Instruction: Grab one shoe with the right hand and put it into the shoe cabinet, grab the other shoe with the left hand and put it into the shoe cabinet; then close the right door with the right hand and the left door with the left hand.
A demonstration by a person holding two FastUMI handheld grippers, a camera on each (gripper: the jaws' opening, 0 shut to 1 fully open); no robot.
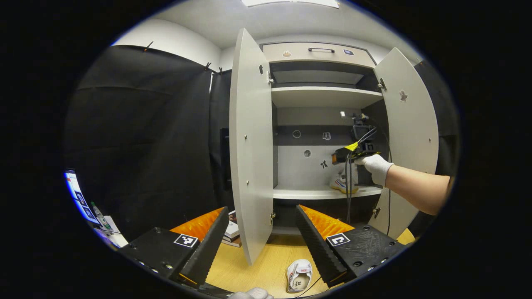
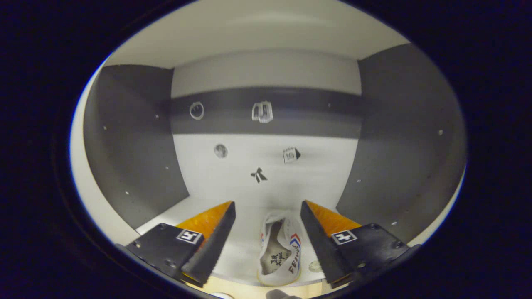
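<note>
White canvas sits between our right gripper (image 2: 268, 232) fingers without touching either: the jaws stand apart, and the first shoe (image 2: 279, 249) rests on the shoe cabinet (image 2: 266, 70) shelf, toe toward the back panel, heel at the shelf's front edge. Our left gripper (image 1: 262, 236) is also spread wide and holds nothing; it hangs in front of the cabinet, above the wooden floor (image 1: 266, 265).

From this we judge the first placement done, or nearly so, with the right tongs let go. What is left: the second shoe (image 1: 299, 276), lying on the floor just in front of the cabinet and below the left fingers, must be picked up and shelved, then both doors shut. The left door (image 1: 249, 141) and right door (image 1: 409, 137) both stand wide open.

The left gripper view gives us the whole cabinet front, the gloved hand (image 1: 376, 166) reaching into it, and the waiting shoe. The right gripper view gives us the cabinet's inside close up, where the shelved shoe's open top and side stripes are plain.
</note>
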